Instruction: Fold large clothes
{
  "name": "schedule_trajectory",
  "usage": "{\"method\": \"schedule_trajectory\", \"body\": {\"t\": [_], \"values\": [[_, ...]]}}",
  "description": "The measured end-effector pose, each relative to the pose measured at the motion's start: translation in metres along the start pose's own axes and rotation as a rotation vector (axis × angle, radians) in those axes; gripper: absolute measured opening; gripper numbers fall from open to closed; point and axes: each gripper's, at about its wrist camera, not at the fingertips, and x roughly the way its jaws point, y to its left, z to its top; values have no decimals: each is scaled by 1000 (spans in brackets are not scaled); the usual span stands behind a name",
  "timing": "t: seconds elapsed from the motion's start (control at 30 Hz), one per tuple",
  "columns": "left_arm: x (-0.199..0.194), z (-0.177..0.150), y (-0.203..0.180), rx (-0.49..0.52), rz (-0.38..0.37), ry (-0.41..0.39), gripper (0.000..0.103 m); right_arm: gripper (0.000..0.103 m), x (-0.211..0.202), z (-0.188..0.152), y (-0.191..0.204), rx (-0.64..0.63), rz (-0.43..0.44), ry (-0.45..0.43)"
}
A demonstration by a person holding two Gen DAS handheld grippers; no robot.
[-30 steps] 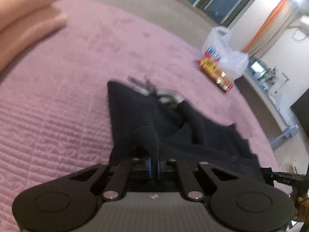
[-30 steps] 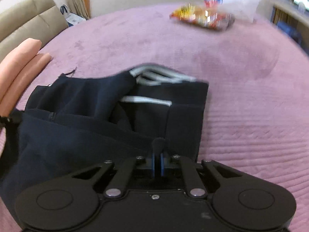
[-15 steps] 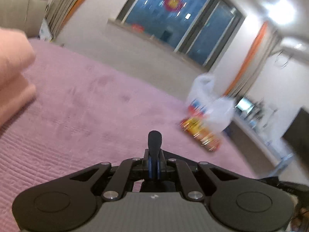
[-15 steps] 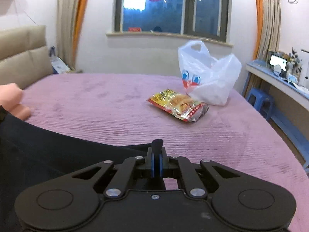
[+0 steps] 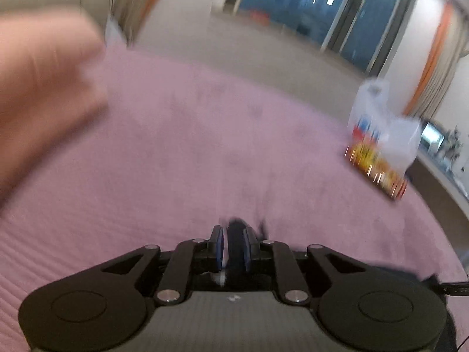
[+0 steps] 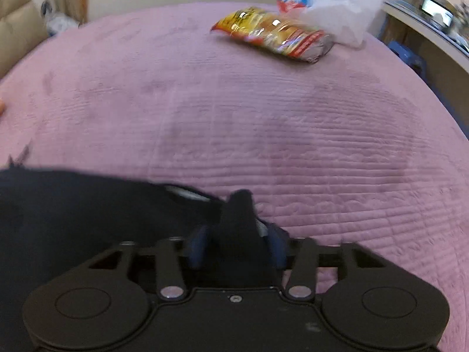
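The dark navy garment [image 6: 88,211] lies bunched on the pink bedspread [image 6: 293,117], filling the lower left of the right wrist view, with a white strip [image 6: 187,193] showing at its edge. My right gripper [image 6: 237,243] is opening. A peak of the dark cloth stands between its parted blue pads, which do not press on it. In the blurred left wrist view, my left gripper [image 5: 233,246] is opening slightly. A fold of the same dark cloth [image 5: 236,234] sits between its pads, with a pale gap on the left side.
A yellow-red snack bag [image 6: 272,35] and a white plastic bag [image 6: 331,0] lie at the far side of the bed. Peach-coloured folded bedding [image 5: 38,88] sits at the left. A blue stool [image 6: 410,55] and a shelf stand beyond the right edge.
Both grippers were shut on the dark cloth and now have their jaws parting, the right one widely. Both views have tipped back down from the window toward the bedspread.
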Motion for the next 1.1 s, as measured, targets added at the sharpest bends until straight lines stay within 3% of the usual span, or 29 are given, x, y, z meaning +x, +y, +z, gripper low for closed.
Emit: {"method": "schedule_trajectory", "body": {"t": [0.1, 0.2, 0.23, 0.33, 0.4, 0.47, 0.53, 0.6, 0.7, 0.77, 0.87, 0.93, 1.03, 1.1], "values": [[-31, 13, -13, 31, -54, -46, 20, 62, -49, 2, 9, -20, 38, -80], [-16, 6, -33, 62, -149, 48, 19, 63, -68, -2, 41, -64, 90, -101], [-2, -2, -40, 80, -162, 95, 19, 55, -65, -4, 56, -90, 99, -83], [40, -28, -46, 65, -117, 184, 19, 8, -38, -20, 94, -147, 106, -14], [48, -39, -32, -17, -78, 155, 17, 8, -16, -34, 104, -131, 55, 30], [54, -53, -16, -51, 3, 172, 3, 7, -1, -45, 105, -112, 32, 62], [50, -59, -2, -132, -39, 174, 3, 7, 3, -49, 95, -67, 38, 40], [33, -57, 2, -143, -36, 184, 4, 7, 0, -43, 87, -2, 56, 70], [-14, -57, 2, -141, -53, 169, 15, 15, -36, -40, 91, -19, 81, 21], [-55, -66, 4, -161, -52, 144, 19, 15, -72, -49, 98, -30, 165, -27], [-107, -84, 10, -227, -43, 143, 23, 14, -103, -73, 117, -18, 280, -7], [-136, -102, 11, -285, -38, 156, 26, 14, -108, -93, 132, -34, 289, -1], [-159, -134, 13, -369, -23, 190, 34, 13, -92, -122, 148, -53, 236, 29], [-164, -158, 15, -438, 2, 195, 51, 12, -79, -136, 151, -53, 211, 29]]}}
